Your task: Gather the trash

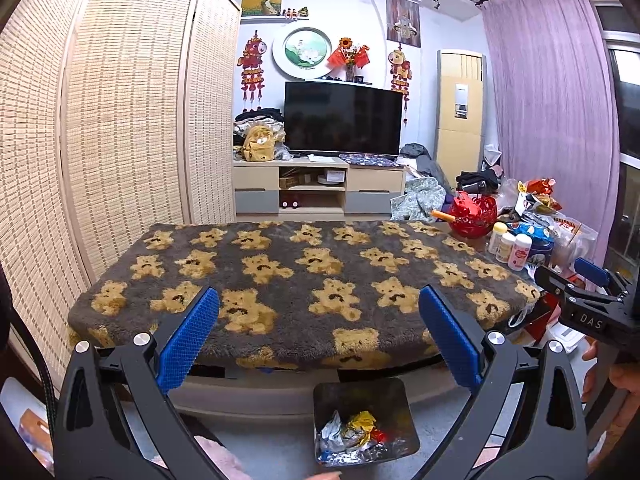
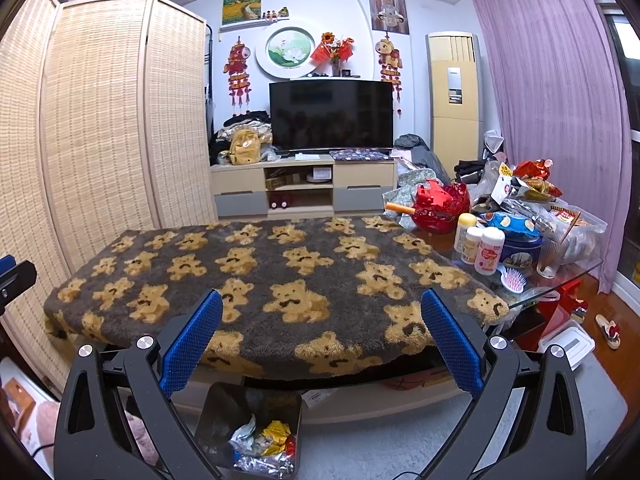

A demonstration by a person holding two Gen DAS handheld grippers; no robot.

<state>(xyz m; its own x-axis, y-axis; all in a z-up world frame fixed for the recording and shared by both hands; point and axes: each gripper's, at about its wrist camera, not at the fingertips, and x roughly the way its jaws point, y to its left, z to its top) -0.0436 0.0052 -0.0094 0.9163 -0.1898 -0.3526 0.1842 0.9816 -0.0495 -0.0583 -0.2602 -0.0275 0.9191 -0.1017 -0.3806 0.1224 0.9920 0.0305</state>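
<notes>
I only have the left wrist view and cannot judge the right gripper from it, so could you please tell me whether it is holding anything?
Observer: No. In the right wrist view the right gripper is open, with nothing between its blue pads.
Operator: Thank you. Is anything lying near the white bottles?
Observer: Yes, a hairbrush lies on the glass table, just in front of the white bottles.
Operator: And the floor to the right?
Observer: A sandal lies on the wooden floor there.

Left gripper [image 1: 319, 336] fingers [image 1: 188, 336] apart above trash-filled bin [image 1: 366, 420].
</notes>
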